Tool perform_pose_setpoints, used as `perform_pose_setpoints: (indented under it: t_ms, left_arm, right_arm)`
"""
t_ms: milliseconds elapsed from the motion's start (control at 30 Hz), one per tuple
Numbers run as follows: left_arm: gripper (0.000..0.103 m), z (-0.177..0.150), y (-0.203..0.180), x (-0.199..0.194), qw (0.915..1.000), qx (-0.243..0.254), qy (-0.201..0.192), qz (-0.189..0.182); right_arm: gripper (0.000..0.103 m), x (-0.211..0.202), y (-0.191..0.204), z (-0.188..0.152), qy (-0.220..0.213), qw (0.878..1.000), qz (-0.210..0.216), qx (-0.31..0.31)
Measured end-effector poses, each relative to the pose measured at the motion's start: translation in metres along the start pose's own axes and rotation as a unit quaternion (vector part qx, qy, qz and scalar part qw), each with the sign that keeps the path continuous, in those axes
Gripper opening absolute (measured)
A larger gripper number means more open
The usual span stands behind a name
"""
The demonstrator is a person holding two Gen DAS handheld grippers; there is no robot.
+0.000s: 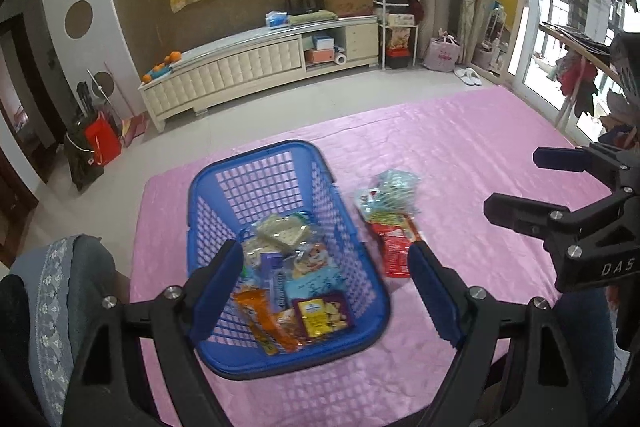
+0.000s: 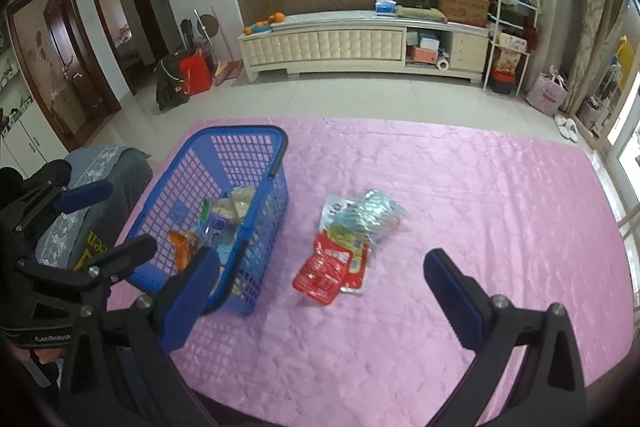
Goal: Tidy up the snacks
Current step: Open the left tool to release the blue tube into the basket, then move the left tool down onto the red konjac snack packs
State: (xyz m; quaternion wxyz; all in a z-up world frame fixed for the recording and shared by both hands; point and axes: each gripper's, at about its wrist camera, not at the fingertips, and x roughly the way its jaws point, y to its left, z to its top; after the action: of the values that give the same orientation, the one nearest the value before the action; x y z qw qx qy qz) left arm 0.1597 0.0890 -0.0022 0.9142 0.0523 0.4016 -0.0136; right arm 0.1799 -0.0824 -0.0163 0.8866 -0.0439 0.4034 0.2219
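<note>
A blue plastic basket (image 1: 256,151) (image 2: 240,131) stands on the left part of the pink-clothed table (image 1: 460,147) (image 2: 480,207). Several snack packets (image 1: 296,287) lie inside it, among them an orange one and a dark one with yellow print. To the right of the basket, a small pile lies loose on the cloth: red packets (image 2: 324,271) under pale blue-green ones (image 2: 372,211). My left gripper (image 1: 324,251) (image 2: 128,217) hangs open above the basket's near end with nothing between its fingers. My right gripper (image 2: 322,257) (image 1: 514,183) is wide open and empty, above the cloth in front of the pile.
A chair with a grey-blue flowered cover (image 1: 60,287) (image 2: 104,163) stands against the table's left edge. Beyond the far edge is tiled floor, then a long cream cabinet (image 2: 360,43). The pink cloth runs bare to the right of the pile.
</note>
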Motion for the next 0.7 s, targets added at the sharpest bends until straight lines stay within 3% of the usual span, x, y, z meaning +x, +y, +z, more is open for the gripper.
perform_pose_setpoints:
  t_ms: [367,700]
  left_arm:
    - [0.083,0.001,-0.063,0.012,0.9995,0.03,0.008,-0.001]
    - [0.083,-0.001,-0.1,0.047,0.9985,0.042,0.032,-0.015]
  right_arm:
    - [0.103,-0.016,-0.039,-0.023,0.006,1.0,-0.021,0.009]
    - [0.103,-0.003,-0.08,-0.042,0.016,0.999,-0.031,0.028]
